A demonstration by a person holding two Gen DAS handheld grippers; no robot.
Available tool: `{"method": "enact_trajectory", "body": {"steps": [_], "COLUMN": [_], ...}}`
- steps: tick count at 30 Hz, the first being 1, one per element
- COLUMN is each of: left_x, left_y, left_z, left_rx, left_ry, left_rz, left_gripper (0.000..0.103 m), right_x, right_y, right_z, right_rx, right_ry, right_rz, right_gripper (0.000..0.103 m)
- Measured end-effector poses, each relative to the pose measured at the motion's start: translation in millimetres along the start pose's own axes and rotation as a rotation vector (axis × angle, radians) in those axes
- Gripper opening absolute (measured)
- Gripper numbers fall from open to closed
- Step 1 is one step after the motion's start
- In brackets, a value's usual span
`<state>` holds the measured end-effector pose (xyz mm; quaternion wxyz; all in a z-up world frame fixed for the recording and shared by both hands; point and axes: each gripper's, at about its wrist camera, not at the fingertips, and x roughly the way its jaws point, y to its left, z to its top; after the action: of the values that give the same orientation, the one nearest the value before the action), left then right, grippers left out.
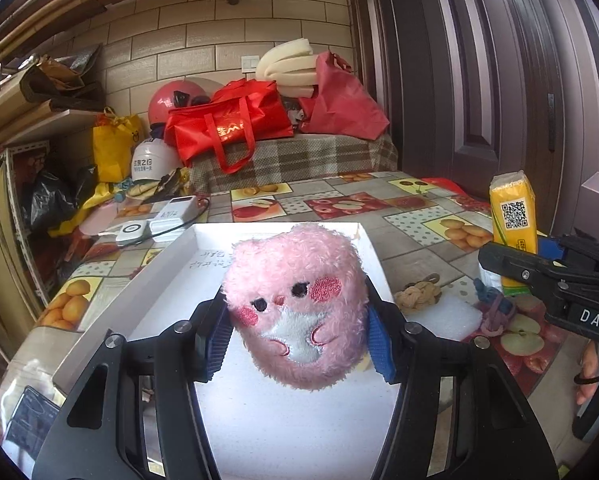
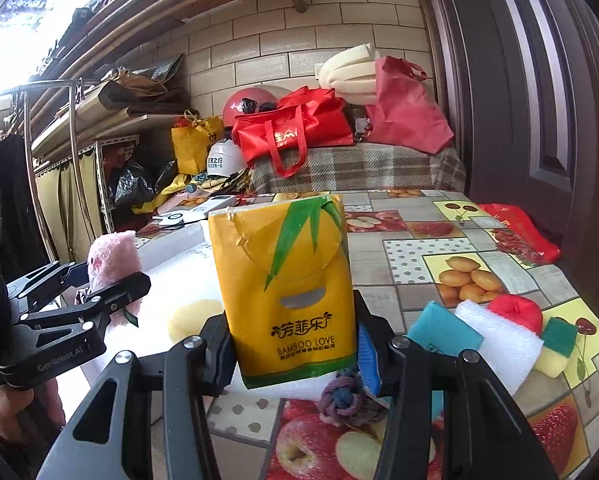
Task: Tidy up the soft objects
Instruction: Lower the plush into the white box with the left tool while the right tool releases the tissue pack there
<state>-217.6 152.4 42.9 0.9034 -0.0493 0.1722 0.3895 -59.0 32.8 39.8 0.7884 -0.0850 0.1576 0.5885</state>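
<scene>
The pink plush toy (image 1: 295, 304) hangs over the white tray (image 1: 171, 264), squeezed between the left tongs (image 1: 297, 336), probably so it can go inside. The right tongs (image 2: 295, 344) pinch the yellow tissue pack (image 2: 287, 288) upright above the table (image 2: 419, 256), near the sponges (image 2: 495, 336).

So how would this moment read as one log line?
left tongs: gripping pink plush toy over white tray | right tongs: gripping yellow tissue pack
</scene>
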Motion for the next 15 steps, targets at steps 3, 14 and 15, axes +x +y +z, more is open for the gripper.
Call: {"method": "enact_trajectory", "body": {"steps": [3,14,15], "left_x": [3.9,17.7,18.7], "left_y": [14.0,67.2,70.5], "left_z": [-0.4,-2.3,-2.6], "left_rx": [-0.014,-0.105,-0.115], "left_ry": [0.003,0.026,0.029], "left_rz": [0.035,0.138,0.144], "left_gripper": [0.058,0.058,0.058], "right_x": [11.2,37.1,39.8], "right_y": [10.6,54.6,57.3], "right_z": [0.4,3.0,3.7], "right_rx": [-0.005,-0.101,-0.105], "right_ry": [0.019,0.034,0.037], "right_rz": [0.023,0.060,0.063], "right_gripper": [0.049,0.049,0.049]}}
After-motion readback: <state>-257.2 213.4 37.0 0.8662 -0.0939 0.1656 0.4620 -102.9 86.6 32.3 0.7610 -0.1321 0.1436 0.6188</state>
